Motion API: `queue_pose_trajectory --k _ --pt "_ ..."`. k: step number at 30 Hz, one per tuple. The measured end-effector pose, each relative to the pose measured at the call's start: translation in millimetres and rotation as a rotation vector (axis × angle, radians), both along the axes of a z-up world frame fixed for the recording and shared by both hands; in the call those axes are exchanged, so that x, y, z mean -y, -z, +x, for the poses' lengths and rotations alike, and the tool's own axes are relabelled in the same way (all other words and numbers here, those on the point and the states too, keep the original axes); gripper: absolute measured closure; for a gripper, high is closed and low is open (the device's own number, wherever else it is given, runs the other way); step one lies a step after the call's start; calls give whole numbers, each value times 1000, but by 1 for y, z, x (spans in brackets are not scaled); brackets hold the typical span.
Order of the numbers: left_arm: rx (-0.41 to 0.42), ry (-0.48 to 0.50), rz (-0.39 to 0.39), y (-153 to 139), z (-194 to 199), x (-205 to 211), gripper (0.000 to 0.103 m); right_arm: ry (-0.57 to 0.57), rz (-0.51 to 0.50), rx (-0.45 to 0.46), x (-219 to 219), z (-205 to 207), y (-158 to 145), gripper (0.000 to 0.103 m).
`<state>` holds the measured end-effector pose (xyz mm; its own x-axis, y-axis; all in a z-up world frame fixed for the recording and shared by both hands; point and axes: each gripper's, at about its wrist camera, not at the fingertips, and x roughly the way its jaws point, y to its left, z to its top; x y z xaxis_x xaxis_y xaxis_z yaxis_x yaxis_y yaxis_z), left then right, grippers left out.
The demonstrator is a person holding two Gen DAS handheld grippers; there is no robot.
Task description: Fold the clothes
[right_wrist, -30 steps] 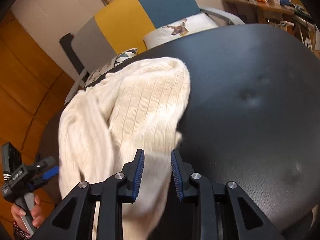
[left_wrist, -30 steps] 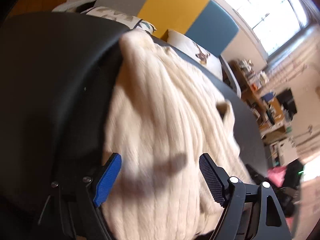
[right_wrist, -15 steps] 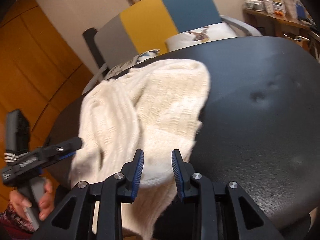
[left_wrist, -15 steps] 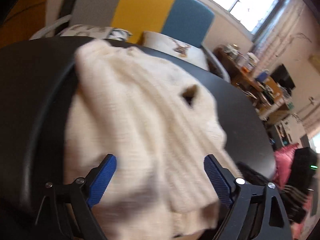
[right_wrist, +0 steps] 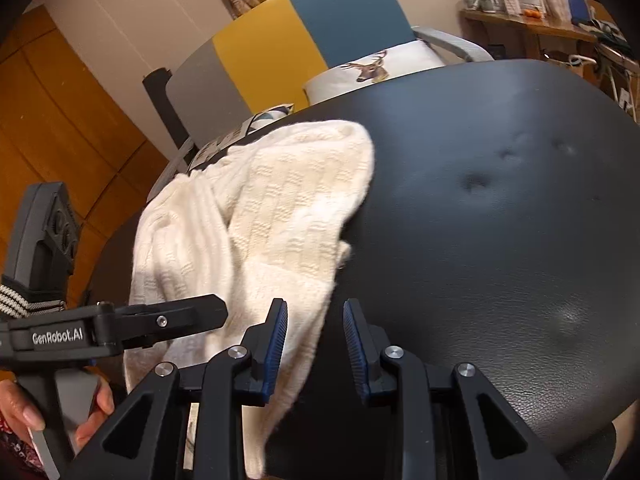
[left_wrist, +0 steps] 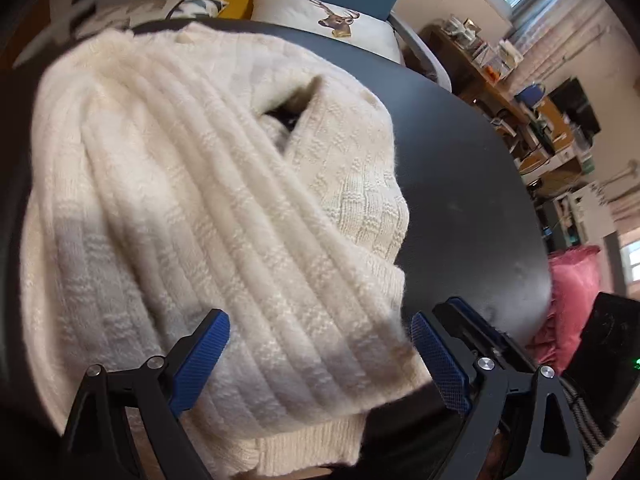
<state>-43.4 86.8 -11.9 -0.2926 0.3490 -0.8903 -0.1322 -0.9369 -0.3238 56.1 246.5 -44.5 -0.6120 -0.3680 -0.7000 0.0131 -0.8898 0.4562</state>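
The left wrist view looked down on a cream ribbed knit sweater [left_wrist: 208, 208] bunched in thick folds on the black tabletop [left_wrist: 472, 184], with a dark opening between two folds near the top and a ribbed hem hanging over the near edge. Only this view showed the cluttered wooden shelves [left_wrist: 520, 92] at the right and a pink cushion [left_wrist: 572, 300] beyond the tabletop's edge.

The right wrist view showed what the first did not: the sweater lay toward the tabletop's left side, with a wide stretch of bare dimpled black surface to its right, and a strip of it drooped over the near edge. It also took in the left gripper [right_wrist: 192, 316] from the side, a hand [right_wrist: 24, 412] around its grey handle, orange wooden panels [right_wrist: 52, 120] behind, and a grey, yellow and blue chair [right_wrist: 288, 44] with a deer-print cushion [right_wrist: 368, 68] on it.

The left gripper [left_wrist: 320, 360] had its jaws spread wide and still opening, the blue pads [left_wrist: 200, 360] standing either side of a thick fold without pressing on it; the grip was released. The right gripper [right_wrist: 316, 348] had its jaws only partly apart. The hanging strip of sweater passed behind the left pad, and whether it touched could not be told; the gap between the pads showed mostly black tabletop, with nothing clamped.
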Motion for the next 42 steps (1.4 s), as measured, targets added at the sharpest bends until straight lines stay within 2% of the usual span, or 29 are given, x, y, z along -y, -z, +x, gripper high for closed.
queue_pose_trajectory --k 3,5,7,8,10,13,16,19,24,27,31,42 --pt "23 29 -93 7 -4 -13 9 14 -10 11 -5 0 2 74" --pt "7 39 -125 13 -6 -16 11 20 -5 21 -7 0 5 74" --pt "-19 42 -150 16 -6 -15 45 24 -5 27 -9 0 7 74" --pt "-35 43 -163 17 -5 -13 50 26 -6 30 -10 0 8 74" --pt "-51 50 -124 14 -4 -4 71 25 -13 35 -10 0 10 74" --pt "-37 3 -4 5 -7 24 90 -7 -65 50 -4 -5 12 74" --pt "-51 -50 114 -12 -8 57 91 -41 -59 83 8 -9 15 74" --pt "-125 -69 159 -41 -7 87 91 -69 -16 124 22 -12 20 72" --pt "-200 -130 222 -77 -17 135 91 -104 -28 168 37 -15 28 72" --pt "-249 -177 188 -95 -32 170 91 -109 2 175 43 -15 27 72" --pt "-274 -244 107 -99 -48 232 91 -95 9 186 46 -15 26 71" --pt "-211 -527 -79 -71 -106 395 91 -91 79 225 60 -17 19 71"
